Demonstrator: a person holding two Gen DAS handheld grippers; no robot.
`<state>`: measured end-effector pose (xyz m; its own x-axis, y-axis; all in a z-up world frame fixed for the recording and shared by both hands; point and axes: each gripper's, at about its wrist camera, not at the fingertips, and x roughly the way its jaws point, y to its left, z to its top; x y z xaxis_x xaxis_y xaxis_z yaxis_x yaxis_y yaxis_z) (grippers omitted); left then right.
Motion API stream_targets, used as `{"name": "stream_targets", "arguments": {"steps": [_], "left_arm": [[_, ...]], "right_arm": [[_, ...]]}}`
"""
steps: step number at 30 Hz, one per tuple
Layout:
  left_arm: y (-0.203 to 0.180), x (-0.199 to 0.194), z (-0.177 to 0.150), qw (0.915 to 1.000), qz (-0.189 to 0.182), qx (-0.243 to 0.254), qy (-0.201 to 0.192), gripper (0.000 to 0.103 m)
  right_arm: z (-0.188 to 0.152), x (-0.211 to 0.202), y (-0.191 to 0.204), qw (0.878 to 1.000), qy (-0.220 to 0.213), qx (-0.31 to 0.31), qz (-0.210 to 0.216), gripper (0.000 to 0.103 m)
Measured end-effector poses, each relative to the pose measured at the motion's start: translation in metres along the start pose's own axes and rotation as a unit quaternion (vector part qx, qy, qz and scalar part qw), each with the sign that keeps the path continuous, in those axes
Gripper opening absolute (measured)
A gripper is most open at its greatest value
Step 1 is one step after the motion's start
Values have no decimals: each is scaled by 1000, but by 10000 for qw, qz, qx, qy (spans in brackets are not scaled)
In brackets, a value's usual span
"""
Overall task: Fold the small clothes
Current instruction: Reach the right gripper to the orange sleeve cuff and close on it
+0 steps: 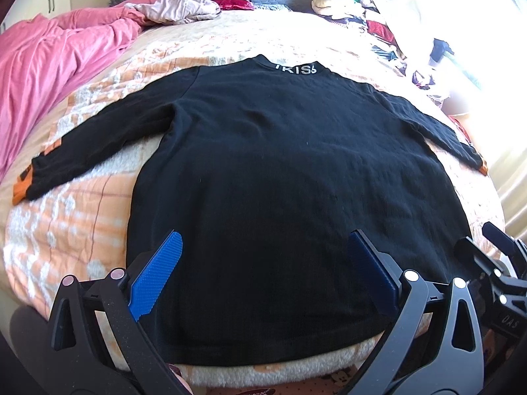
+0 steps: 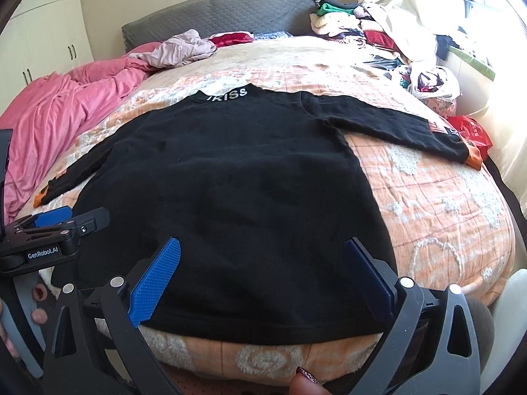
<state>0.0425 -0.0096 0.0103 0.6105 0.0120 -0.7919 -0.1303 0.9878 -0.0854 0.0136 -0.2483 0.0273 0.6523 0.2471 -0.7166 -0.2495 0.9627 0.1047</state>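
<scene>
Two grippers hung over the near hem of a black sweater (image 1: 280,171) that lay spread flat on the bed (image 1: 82,217), collar toward the far headboard and both sleeves out to the sides. The left gripper (image 1: 263,273) had its blue fingers wide apart above the hem, holding nothing; the right gripper (image 2: 260,276) stood likewise wide and empty over the same hem, a little to the right. The left sleeve (image 1: 98,144) ran out toward the pink blanket (image 1: 49,75), and the right sleeve (image 2: 395,128) reached toward a red bag (image 2: 474,131) at the bed's right edge; both ended in orange cuffs. The garment looked smoothed and ready, so the folding proper seemed not yet begun. A sensible next move would be to take hold of a sleeve or a side edge and bring it across the body, which called for closing on the cloth alone, not the bedspread under it. A heap of other clothes (image 2: 362,36) waited at the far right.
</scene>
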Motion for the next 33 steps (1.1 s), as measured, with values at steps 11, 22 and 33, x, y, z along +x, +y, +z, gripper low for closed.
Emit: {"name": "stream_targets", "arguments": {"steps": [11, 22, 33], "left_arm": [[-7, 18, 33, 10000, -65, -15, -7, 94], [-7, 29, 75, 10000, 17, -20, -95, 94], [-14, 26, 122, 9994, -2, -44, -348, 94]], "right_arm": [[33, 21, -13, 9997, -26, 253, 3, 99], [79, 46, -30, 9981, 117, 607, -10, 99], [138, 67, -51, 9949, -3, 997, -177, 99]]}}
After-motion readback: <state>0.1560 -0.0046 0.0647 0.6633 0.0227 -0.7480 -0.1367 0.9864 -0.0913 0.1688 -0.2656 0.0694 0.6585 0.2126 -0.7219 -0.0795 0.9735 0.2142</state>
